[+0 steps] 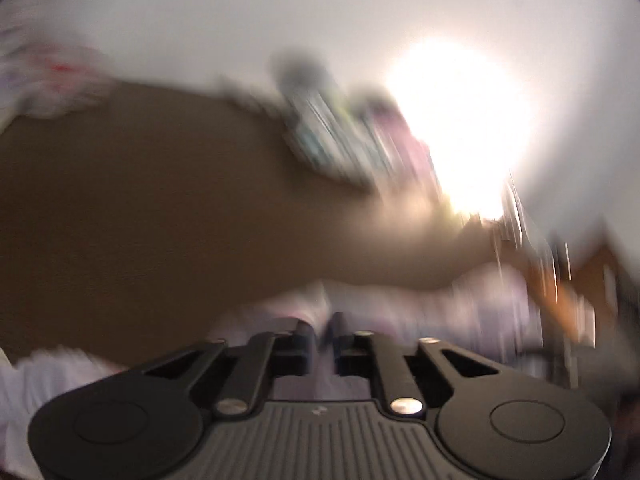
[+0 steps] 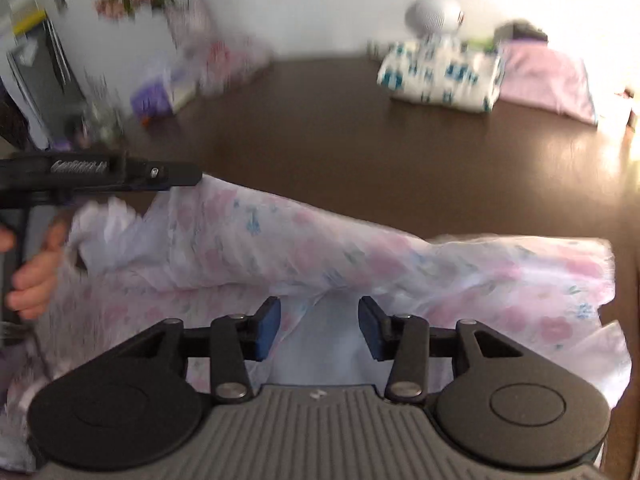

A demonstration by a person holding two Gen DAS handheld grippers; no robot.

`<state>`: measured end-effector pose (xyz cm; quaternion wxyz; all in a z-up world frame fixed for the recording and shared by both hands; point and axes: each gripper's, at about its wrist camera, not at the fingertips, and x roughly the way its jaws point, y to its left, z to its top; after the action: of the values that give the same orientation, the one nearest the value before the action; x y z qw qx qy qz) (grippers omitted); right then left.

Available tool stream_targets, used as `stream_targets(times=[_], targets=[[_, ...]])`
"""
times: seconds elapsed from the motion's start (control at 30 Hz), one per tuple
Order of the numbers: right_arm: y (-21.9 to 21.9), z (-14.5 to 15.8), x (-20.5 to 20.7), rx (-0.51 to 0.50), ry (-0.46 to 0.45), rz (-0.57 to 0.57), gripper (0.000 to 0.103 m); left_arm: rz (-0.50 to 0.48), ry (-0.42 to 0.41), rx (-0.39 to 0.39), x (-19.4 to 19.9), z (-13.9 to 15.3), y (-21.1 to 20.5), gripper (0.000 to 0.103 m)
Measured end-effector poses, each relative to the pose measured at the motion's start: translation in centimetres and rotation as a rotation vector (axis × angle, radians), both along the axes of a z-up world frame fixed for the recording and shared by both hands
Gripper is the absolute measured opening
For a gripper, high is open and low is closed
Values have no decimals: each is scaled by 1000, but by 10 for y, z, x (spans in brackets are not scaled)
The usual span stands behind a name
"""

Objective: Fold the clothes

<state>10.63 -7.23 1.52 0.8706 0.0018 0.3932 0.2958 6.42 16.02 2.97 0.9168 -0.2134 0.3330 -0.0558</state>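
Fingers on my right gripper [image 2: 319,326] are parted over the thin pink floral garment [image 2: 360,264], gripping nothing; left gripper [image 1: 323,330] looks nearly pinched on it, but too blurry to tell. Mid-fold I'd guess, next needs a clean edge grab. Folded blue-print stack [image 2: 440,74] sits well clear on the dark brown table [image 2: 320,128].

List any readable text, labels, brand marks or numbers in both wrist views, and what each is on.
No text reads in either view.
Small pale mark on the right gripper housing: a logo shape, not legible as letters.
The same mark on the left gripper housing: blurred, unreadable.
Purple box at the far left of the table: any print is smeared by motion blur.
Folded blue-patterned cloth: pattern only, no lettering.
Floral garment: flowers only.
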Motion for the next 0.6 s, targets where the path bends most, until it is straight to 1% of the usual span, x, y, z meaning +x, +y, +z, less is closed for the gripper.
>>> stream_targets(times=[0.03,0.07,0.1,0.17,0.2,0.23,0.27,0.3,0.33,0.37,0.4,0.47,0.53,0.57,0.6], targets=[[-2,-3,2,2,-18,-31,47,34,3,-2,1,-2,5,50],[-4,-6,4,1,-35,-59,47,62,9,1,1,-4,10,63],[-7,-8,5,15,-57,-79,47,89,14,5,1,-6,14,63],[-14,-10,5,55,-88,-110,45,80,0,59,-5,0,12,63],[-16,-12,5,70,-97,-132,45,72,-26,100,-12,5,8,64],[-18,-13,4,79,-103,-152,45,44,-53,162,-19,11,1,64],[-21,-14,3,88,-108,-171,45,12,-79,227,-25,17,-6,68],[-22,-14,5,92,-101,-180,45,-46,-94,300,-30,20,-18,78],[-22,-14,7,94,-91,-187,46,-109,-100,372,-32,19,-27,80],[-23,-14,10,92,-83,-193,46,-159,-107,426,-34,16,-37,80],[-23,-14,14,89,-75,-200,46,-202,-117,461,-34,12,-45,80],[-21,-13,24,132,-28,-186,46,-271,-133,478,-31,0,-58,79],[-19,-12,35,182,22,-169,46,-296,-89,488,-24,-13,-64,74],[-17,-14,38,178,28,-191,44,-295,-71,492,-20,-18,-65,69],[-14,-15,41,168,28,-221,40,-291,-54,495,-17,-23,-65,67]])
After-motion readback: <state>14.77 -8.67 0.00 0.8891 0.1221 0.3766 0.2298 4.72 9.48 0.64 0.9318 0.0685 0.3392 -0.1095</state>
